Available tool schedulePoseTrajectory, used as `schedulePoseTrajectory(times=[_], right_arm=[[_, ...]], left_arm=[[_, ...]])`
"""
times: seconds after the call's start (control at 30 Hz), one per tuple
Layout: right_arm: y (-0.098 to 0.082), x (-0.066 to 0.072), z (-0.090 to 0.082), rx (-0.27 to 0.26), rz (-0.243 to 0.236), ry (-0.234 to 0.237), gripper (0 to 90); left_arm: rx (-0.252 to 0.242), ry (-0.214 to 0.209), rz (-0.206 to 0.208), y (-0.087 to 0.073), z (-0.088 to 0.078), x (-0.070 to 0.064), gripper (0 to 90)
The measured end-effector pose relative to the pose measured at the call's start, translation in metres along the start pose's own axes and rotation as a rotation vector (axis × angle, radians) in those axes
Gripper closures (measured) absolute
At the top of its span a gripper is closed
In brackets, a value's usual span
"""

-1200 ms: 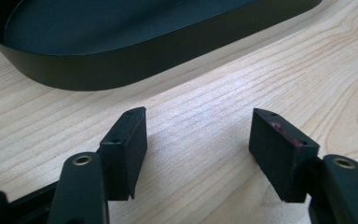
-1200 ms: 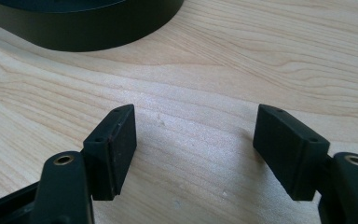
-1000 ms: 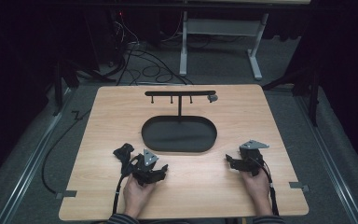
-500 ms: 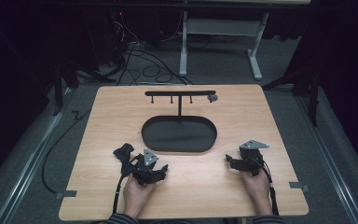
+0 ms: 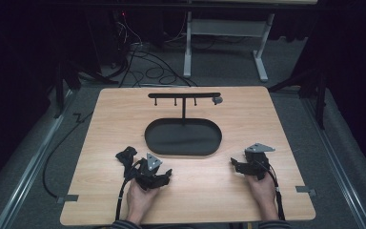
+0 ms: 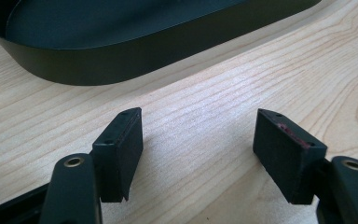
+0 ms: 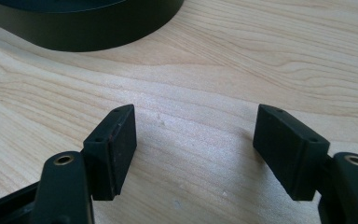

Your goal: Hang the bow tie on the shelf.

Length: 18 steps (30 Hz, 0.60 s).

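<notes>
- While both grippers rest low on the bench (image 5: 100, 200), nothing is held: the left gripper (image 6: 198, 149) is spread wide over bare wood, and the right gripper (image 7: 196, 149) is spread wide too.
- The nearest thing is the black tray (image 5: 183, 137). It lies flat in the middle of the bench, between the two grippers and a little past them. Its dark wall (image 6: 121, 63) is seen close ahead of the left gripper, and its rim (image 7: 98, 37) is seen ahead of the right one.
- If a gripper is pushed forward this low, the tray could be bumped and slid along the smooth wood.
- The thin stand (image 5: 184, 98) rises just behind the tray. It looks top-heavy, so it could be tipped if the tray is knocked into it, though it cannot be told whether the two are joined.
- The wall of the tray looks smooth and sloped, so it could slip out if it is pinched at the edge alone.
- The cable (image 5: 120, 202) by the left hand (image 5: 138, 200) could be caught under the wrist.
- The small pegs under the bar and the grey piece (image 5: 217, 100) at its end are too small to be made out.
- In both gripper views the tray is cut off at the top.
- The floor around the bench is too dark to be read.
</notes>
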State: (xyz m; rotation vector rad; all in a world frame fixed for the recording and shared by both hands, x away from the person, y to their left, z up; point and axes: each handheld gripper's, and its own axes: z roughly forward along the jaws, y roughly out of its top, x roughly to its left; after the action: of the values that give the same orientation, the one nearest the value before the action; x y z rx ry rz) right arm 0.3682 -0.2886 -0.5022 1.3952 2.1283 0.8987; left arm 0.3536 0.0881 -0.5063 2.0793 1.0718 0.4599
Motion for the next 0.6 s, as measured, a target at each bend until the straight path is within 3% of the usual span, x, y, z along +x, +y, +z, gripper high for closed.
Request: schedulePoseTrajectory(times=[0.4, 0.6], right_arm=[[0.0, 0.0, 0.0, 0.0, 0.0, -0.001, 31.5], [0.0, 0.0, 0.0, 0.0, -0.001, 0.0, 31.5]], left_arm=[[-0.026, -0.01, -0.006, -0.002, -0.009, 0.0, 35.5], [-0.052, -0.022, -0.033, -0.006, -0.021, 0.003, 37.8]])
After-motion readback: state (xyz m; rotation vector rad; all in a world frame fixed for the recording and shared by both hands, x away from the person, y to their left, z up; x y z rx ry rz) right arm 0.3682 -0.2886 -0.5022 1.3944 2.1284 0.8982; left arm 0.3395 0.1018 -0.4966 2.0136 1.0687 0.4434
